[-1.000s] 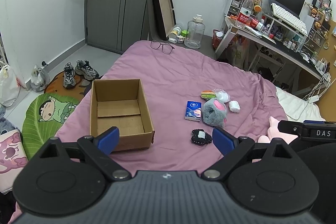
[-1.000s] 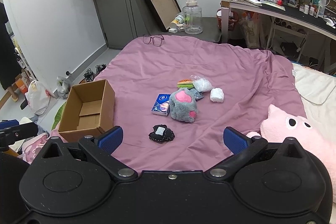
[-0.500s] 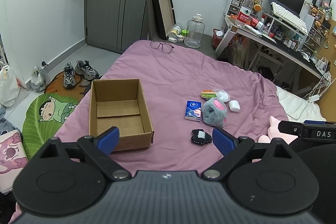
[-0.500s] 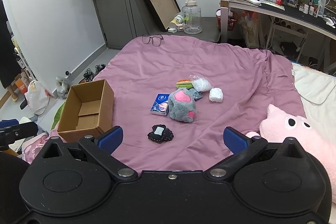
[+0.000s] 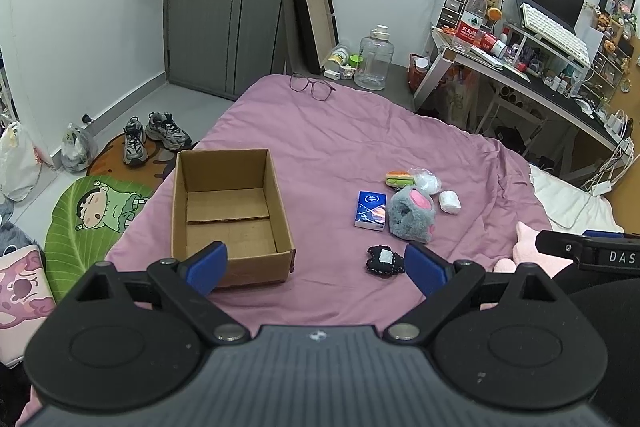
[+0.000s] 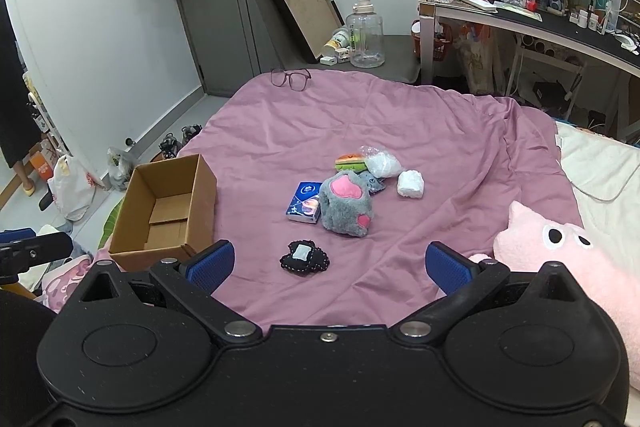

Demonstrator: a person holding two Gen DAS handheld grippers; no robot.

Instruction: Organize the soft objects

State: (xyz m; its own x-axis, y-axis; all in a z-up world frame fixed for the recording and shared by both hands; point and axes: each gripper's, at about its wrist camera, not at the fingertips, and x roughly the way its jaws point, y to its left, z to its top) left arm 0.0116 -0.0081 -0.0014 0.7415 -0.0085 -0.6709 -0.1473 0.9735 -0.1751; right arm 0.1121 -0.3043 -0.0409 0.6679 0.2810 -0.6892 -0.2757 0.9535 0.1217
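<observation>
Pink pig plush (image 6: 560,251) face: right view only | left gripper (image 5: 316,267) spread | right gripper (image 6: 330,263) spread

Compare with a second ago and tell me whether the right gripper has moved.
Yes, slightly. In the right wrist view the cardboard box and black pouch sit a little further left than before, so the right gripper has shifted or turned slightly rightward.

Open cardboard box (image 5: 230,211), empty, upright on the purple bedspread (image 5: 340,131), ahead and left of both grippers. Ahead, near the middle: black fuzzy patch (image 6: 304,258) nearest, lying flat; beyond it grey plush paw (image 6: 347,205) with pink pads, touching blue tissue pack (image 6: 305,202) at its left. Farther: burger-shaped toy (image 6: 350,162), crinkled clear bag (image 6: 382,163), small white wad (image 6: 411,184). Pink plush pig (image 6: 568,259) close at right.
</observation>
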